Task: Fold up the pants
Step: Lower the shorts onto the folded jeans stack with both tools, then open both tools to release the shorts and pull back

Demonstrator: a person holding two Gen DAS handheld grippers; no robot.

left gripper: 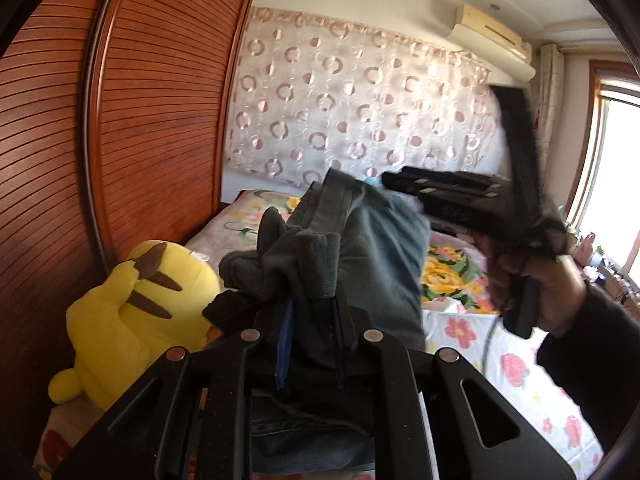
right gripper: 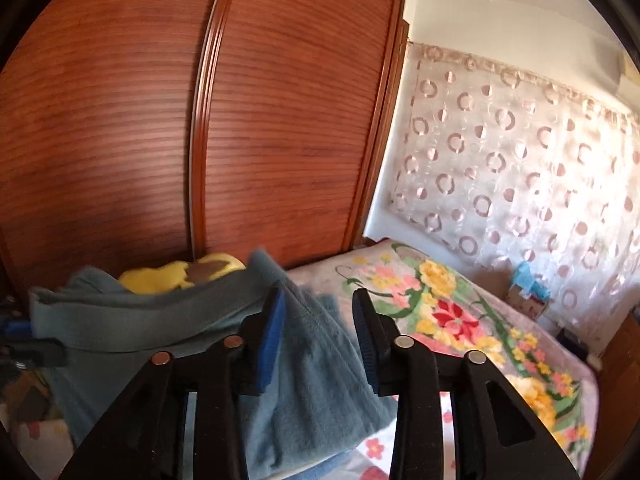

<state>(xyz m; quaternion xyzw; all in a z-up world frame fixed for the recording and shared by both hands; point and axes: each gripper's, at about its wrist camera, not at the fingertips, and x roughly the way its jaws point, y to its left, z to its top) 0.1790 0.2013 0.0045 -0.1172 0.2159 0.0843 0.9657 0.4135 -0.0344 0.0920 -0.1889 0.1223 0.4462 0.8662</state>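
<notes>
Left wrist view: left claw (left gripper: 310, 312) pinching bunched grey-blue pants (left gripper: 360, 240) raised over flowered bed (left gripper: 520, 380); right claw (right gripper: 320, 336) spread, cloth between pads, unpressed. Step: mid-fold; next likely re-grip, lay flat.

We cannot see the left gripper's (left gripper: 308, 320) fingertips, buried in bunched pants (left gripper: 360, 240); the right gripper (left gripper: 460, 192) is motion-blurred there, and the plush toy (right gripper: 180, 274) is mostly hidden behind the pants in the right wrist view
</notes>
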